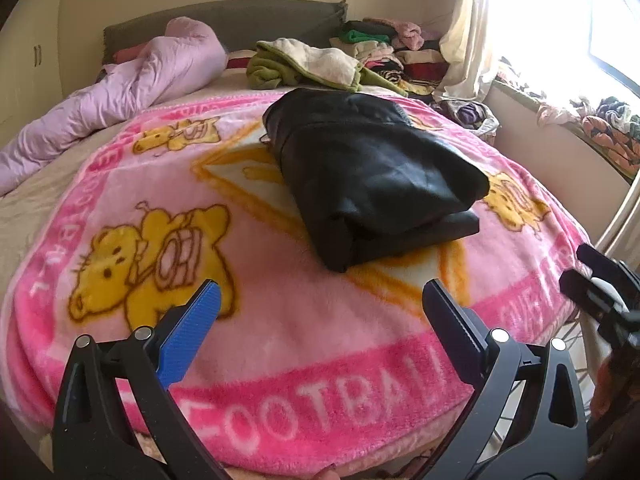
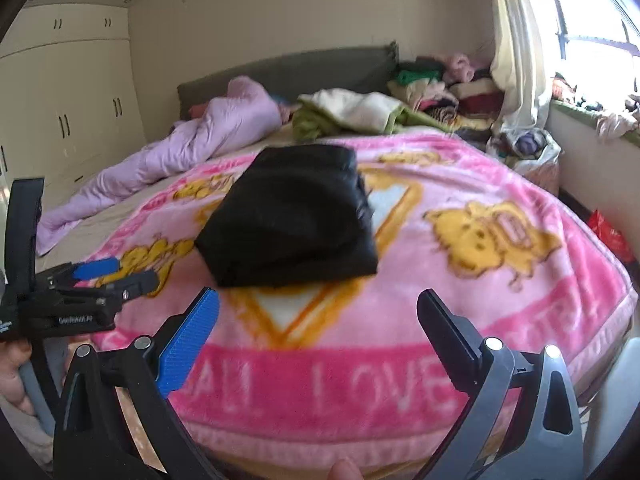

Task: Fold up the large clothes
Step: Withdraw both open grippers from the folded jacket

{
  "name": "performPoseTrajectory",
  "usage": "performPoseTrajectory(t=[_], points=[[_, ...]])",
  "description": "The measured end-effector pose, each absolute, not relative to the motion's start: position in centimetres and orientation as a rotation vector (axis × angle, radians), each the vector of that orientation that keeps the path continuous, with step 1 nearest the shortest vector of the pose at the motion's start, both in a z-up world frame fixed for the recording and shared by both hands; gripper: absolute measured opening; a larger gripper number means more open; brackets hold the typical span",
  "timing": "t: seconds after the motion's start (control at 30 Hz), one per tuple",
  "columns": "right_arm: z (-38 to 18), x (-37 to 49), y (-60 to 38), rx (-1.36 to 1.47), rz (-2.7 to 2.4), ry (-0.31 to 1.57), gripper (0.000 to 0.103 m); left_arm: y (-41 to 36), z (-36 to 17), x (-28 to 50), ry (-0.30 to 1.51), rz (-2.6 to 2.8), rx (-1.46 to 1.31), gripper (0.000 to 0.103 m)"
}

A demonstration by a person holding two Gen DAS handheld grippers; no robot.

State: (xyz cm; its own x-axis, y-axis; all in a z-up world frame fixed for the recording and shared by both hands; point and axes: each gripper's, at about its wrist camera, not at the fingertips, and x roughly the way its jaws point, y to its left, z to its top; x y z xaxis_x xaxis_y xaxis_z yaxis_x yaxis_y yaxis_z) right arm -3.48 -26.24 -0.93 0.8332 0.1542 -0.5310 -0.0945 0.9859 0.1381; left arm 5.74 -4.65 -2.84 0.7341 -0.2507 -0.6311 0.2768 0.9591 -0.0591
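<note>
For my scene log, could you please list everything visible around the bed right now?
Black garment: one, black, folded, middle of the blanket.
Blanket: one, pink with yellow bears, spread over the bed.
Quilt: one, lilac, bunched along the bed's left side.
Green and cream cloth: one heap, behind the garment.
Clothes pile: mixed colours, by the headboard corner.
Wardrobe: cream, left wall.
Curtain: cream, at the window.
Left gripper: open, empty.
Right gripper: open, empty.
</note>
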Motion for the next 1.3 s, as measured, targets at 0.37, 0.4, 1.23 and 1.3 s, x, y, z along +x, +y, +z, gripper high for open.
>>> performPoseTrajectory(t=[0.37, 0.4, 1.23, 1.3], points=[[-1.89, -3.09, -25.07, 0.086, 0.138, 0.612, 0.099, -4.37, -3.40, 5.92, 0.711, -0.255, 0.059, 0.095], [-1.89, -3.14, -25.09, 0.084, 0.137, 0.610, 0.099, -4.40, -3.44, 5.90, 0.711, -0.251, 0.063, 0.095], [-1.48, -3.30, -25.13, 0.077, 0.128, 0.605, 0.099, -4.27, -3.45, 5.58, 0.715, -0.259, 0.073, 0.095], [-1.50, -3.33, -25.14, 0.075, 0.128, 0.603, 0.099, -4.26, -3.45, 5.58, 0.715, -0.259, 0.072, 0.095]])
